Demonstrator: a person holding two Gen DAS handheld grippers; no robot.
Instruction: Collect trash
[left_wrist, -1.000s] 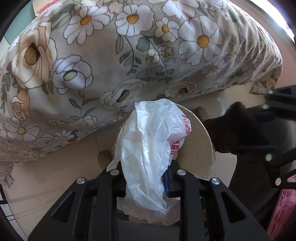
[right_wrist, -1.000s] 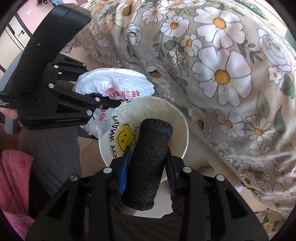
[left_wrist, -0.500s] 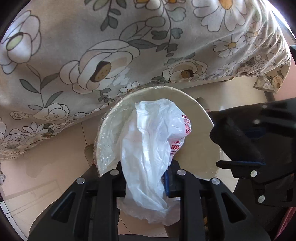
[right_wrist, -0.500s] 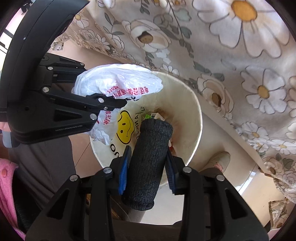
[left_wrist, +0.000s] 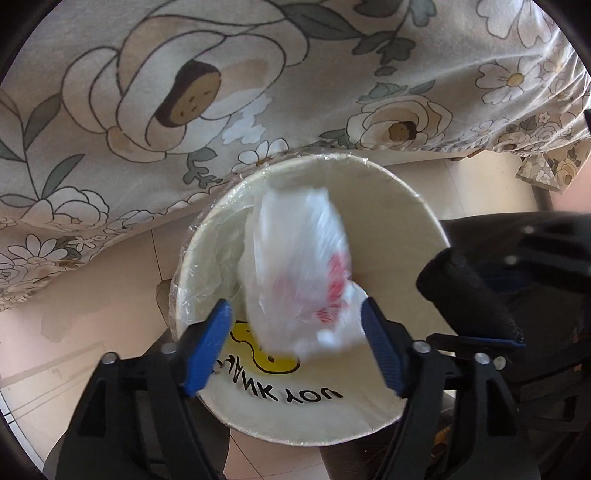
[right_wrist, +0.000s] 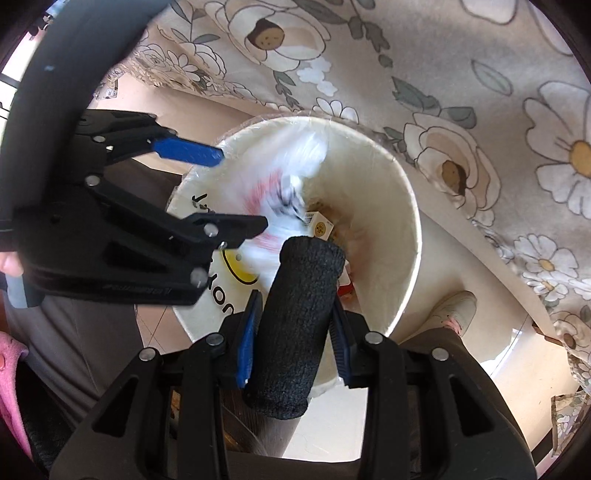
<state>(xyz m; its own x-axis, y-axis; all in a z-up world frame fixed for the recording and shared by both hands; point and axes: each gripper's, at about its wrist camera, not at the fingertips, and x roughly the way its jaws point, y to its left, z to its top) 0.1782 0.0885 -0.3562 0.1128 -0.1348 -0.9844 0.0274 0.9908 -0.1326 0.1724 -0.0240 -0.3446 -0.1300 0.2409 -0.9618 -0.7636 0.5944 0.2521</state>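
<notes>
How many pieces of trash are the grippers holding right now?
1: the black roll, clamped in the right gripper. The left gripper is open; the white plastic bag, blurred, sits over the bin.

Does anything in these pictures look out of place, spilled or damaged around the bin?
Nothing looks spilled or damaged. The white plastic bag is blurred, apparently dropping from the open left gripper into the cream bin, which already holds trash. The right gripper holds a dark fabric roll over the bin.
</notes>
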